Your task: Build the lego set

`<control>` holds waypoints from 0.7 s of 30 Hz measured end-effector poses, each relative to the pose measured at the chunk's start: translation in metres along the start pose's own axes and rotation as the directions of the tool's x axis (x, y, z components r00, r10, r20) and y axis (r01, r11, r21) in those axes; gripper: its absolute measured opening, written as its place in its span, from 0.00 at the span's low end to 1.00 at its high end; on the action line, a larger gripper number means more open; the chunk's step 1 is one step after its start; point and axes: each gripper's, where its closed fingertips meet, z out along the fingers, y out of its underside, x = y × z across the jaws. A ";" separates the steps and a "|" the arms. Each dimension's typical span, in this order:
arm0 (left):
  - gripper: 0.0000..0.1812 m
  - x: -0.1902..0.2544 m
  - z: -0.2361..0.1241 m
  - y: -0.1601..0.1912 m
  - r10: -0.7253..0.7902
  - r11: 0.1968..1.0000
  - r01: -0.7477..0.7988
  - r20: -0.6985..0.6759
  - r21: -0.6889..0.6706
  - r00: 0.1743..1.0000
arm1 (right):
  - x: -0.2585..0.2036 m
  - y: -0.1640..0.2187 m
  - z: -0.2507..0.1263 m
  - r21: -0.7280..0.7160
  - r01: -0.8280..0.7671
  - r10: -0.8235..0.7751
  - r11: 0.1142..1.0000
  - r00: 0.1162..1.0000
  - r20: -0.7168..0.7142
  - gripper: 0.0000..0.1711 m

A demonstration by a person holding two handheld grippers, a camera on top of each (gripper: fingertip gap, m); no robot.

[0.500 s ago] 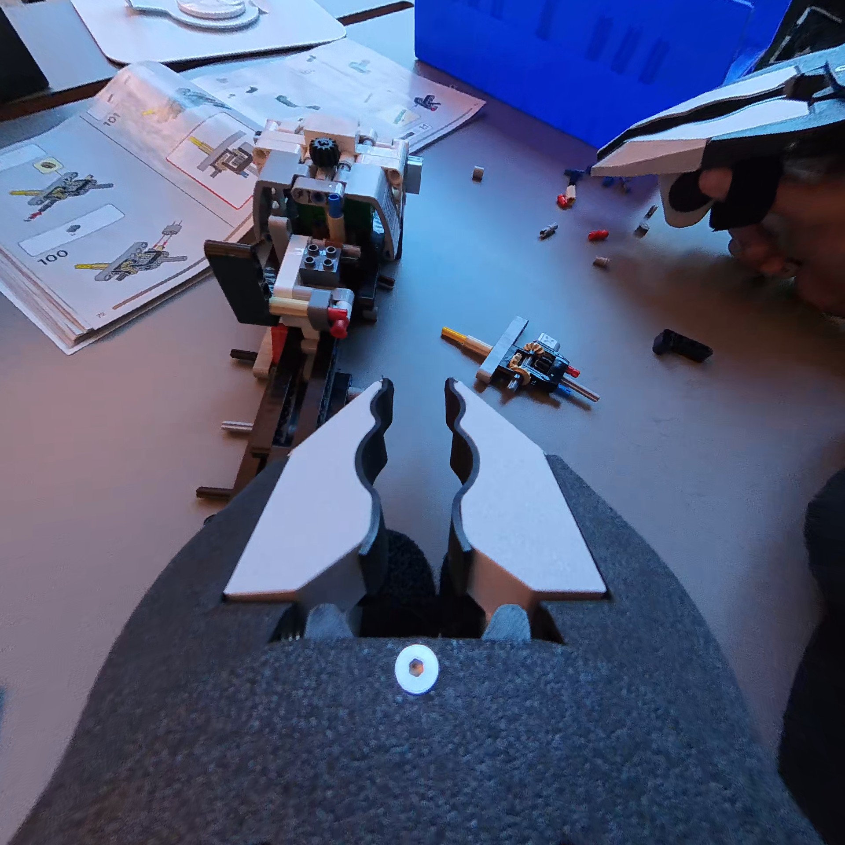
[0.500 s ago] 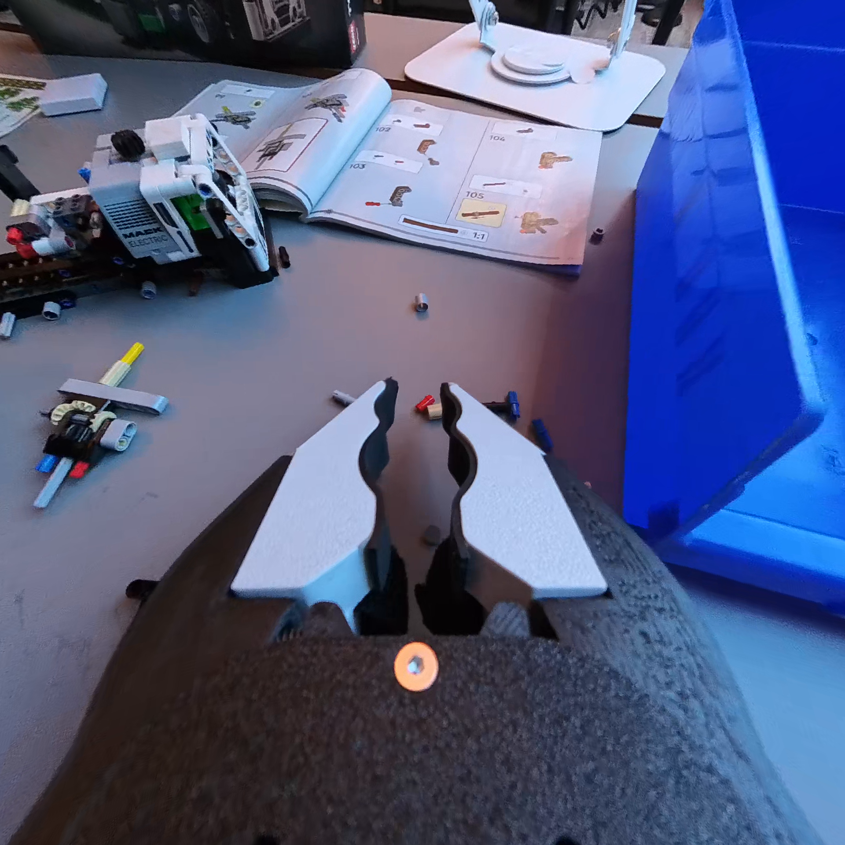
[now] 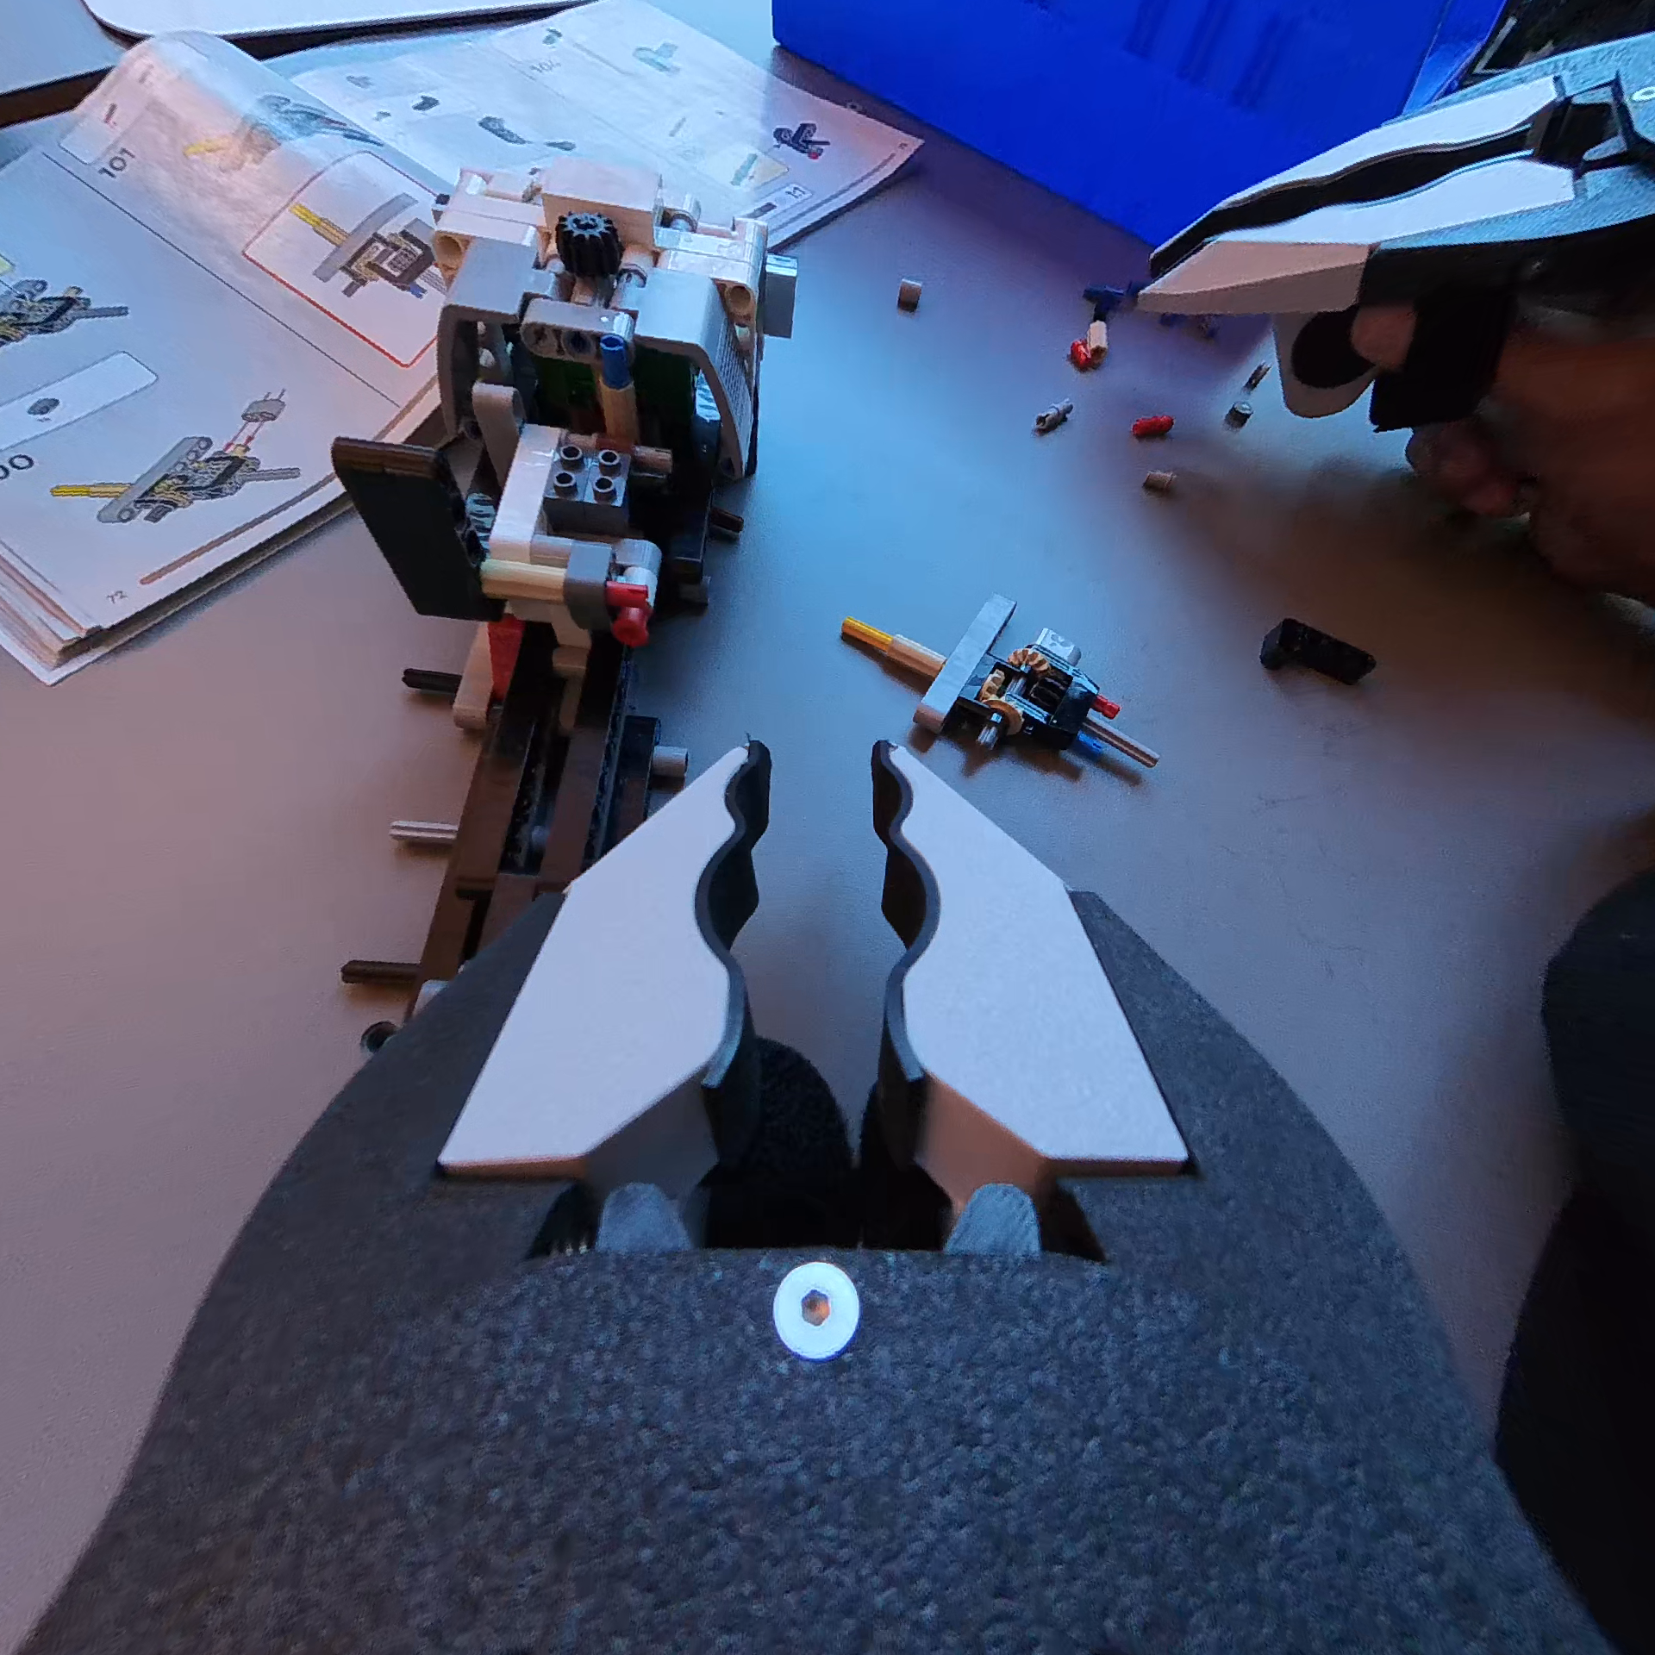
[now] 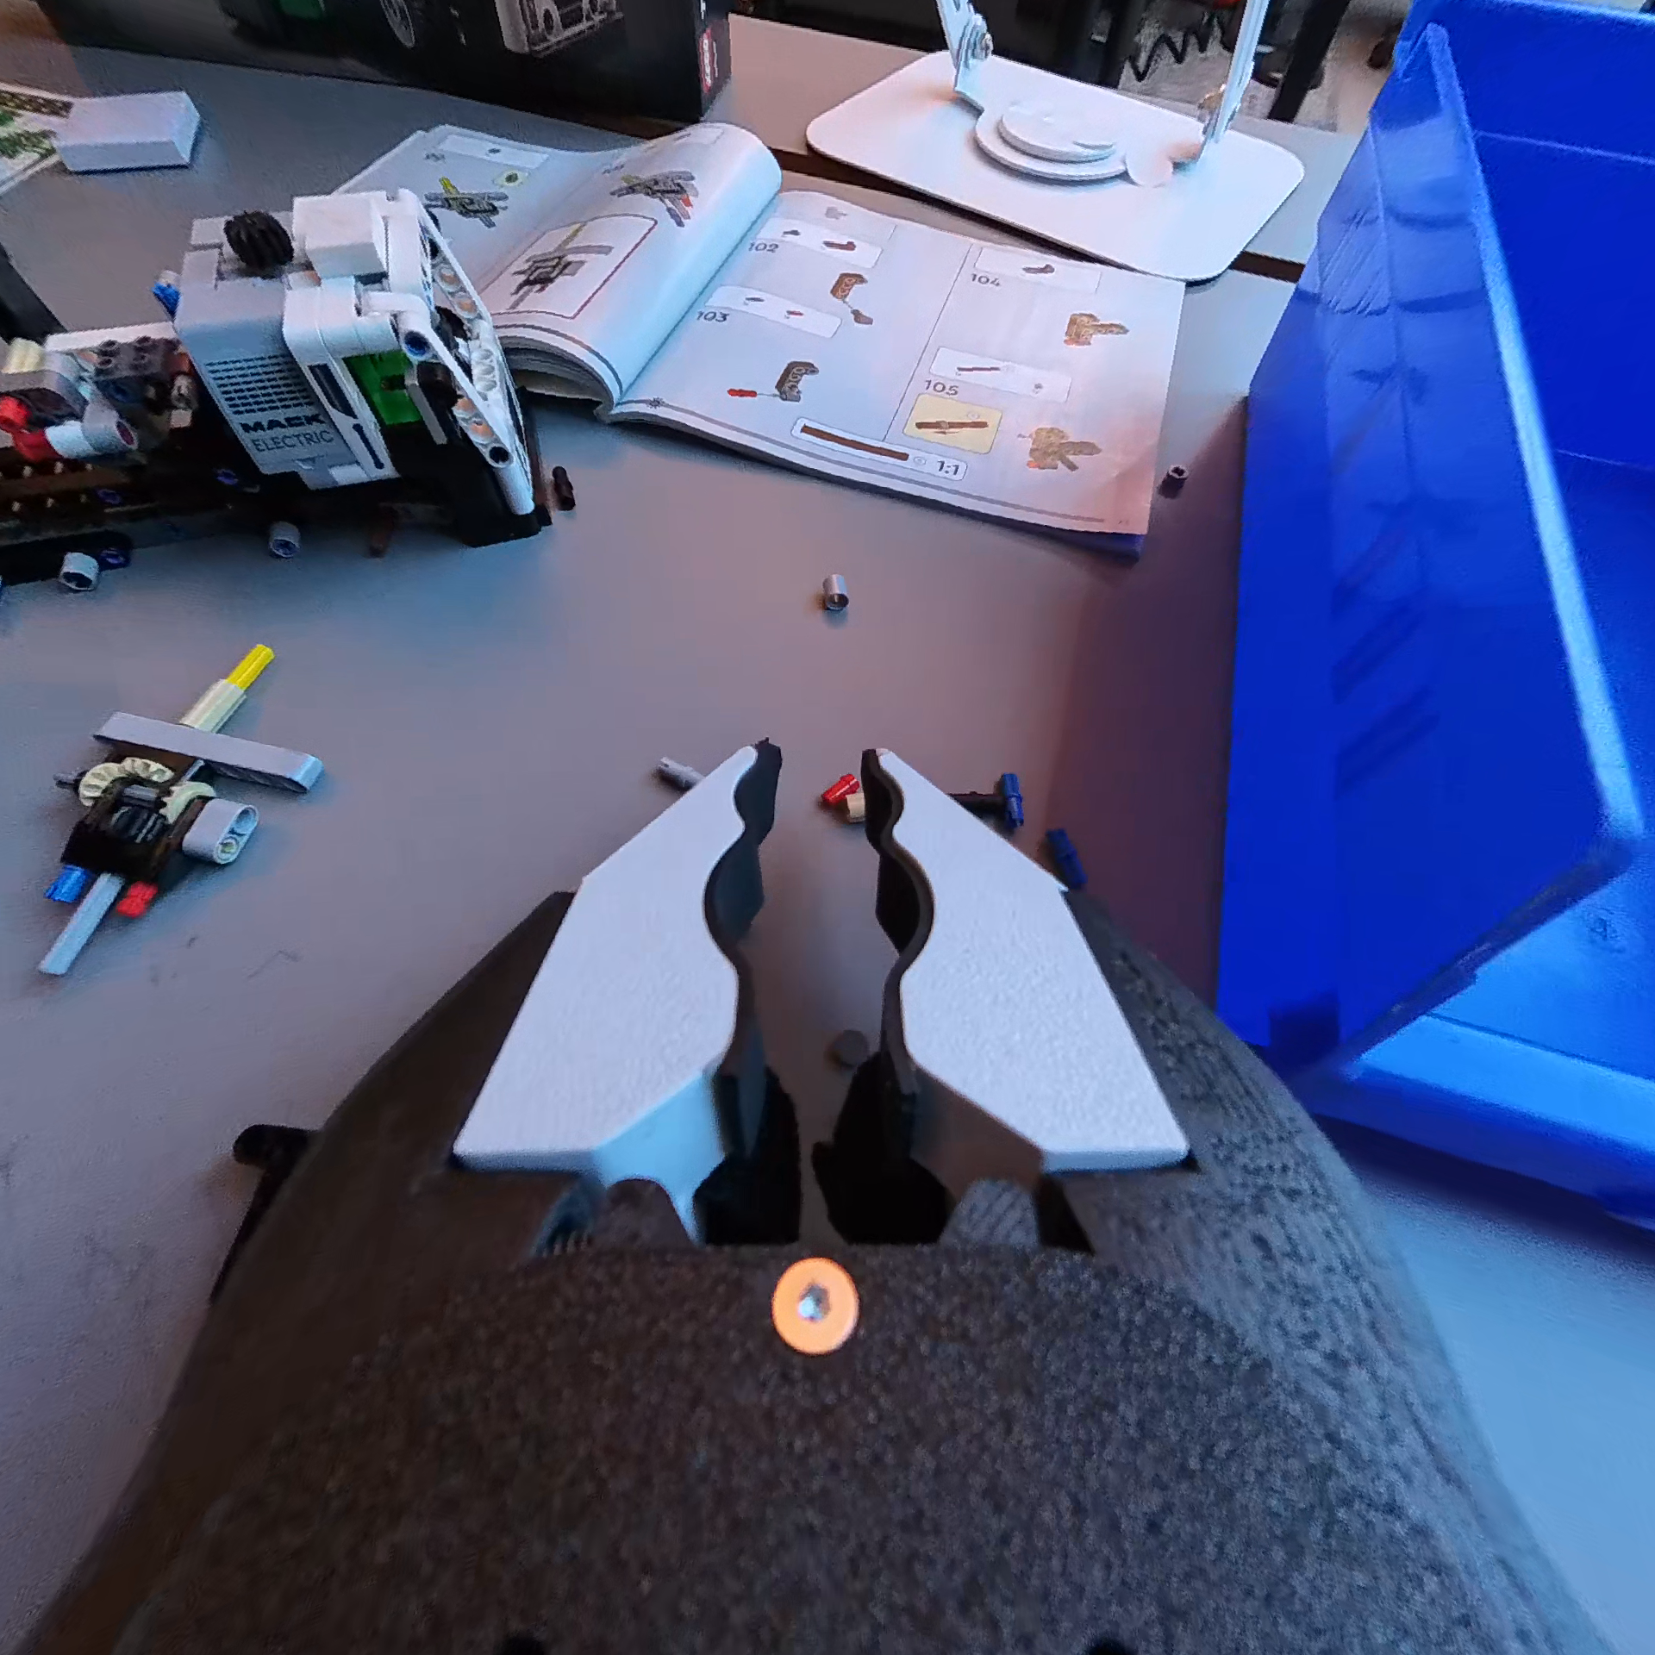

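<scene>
A half-built white and grey lego truck [image 3: 582, 430] stands on the grey table; it also shows in the right wrist view [image 4: 295, 394]. A small gear sub-assembly with a yellow-tipped axle [image 3: 1003, 685] lies to its right, also in the right wrist view [image 4: 161, 806]. My left gripper [image 3: 819, 761] is open and empty, just short of the sub-assembly and beside the truck's black chassis. My right gripper [image 4: 819, 761] is open and empty, with its tips above a red pin [image 4: 839, 790] and a tan pin. It shows at the far right of the left wrist view [image 3: 1343, 269].
An open instruction booklet [image 4: 851, 340] lies behind the truck. A blue bin [image 4: 1451, 627] stands at the right. Loose small pins [image 3: 1151, 425] lie scattered near it, with a black piece [image 3: 1316, 652] to the right. A white stand base [image 4: 1057, 152] is at the back. The gap from one gripper's tips to the other's is roughly 20 centimeters.
Both grippers have moved slightly forward toward the parts. Neither has changed its opening and nothing was picked up.
</scene>
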 end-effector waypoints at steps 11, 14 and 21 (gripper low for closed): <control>0.11 0.001 -0.001 -0.001 0.010 1.000 -0.010 0.000 0.008 1.000 | 0.035 0.039 -0.049 -0.081 -0.052 0.043 0.995 0.992 -0.119 0.09; 0.11 0.002 -0.001 -0.001 0.019 1.000 -0.019 -0.003 0.011 1.000 | 0.042 0.047 -0.059 -0.087 -0.085 0.073 0.993 0.989 -0.128 0.09; 0.11 0.005 -0.002 -0.002 0.043 0.999 -0.043 -0.006 0.021 0.999 | 0.034 0.058 -0.071 -0.114 -0.045 0.030 0.992 0.991 -0.132 0.09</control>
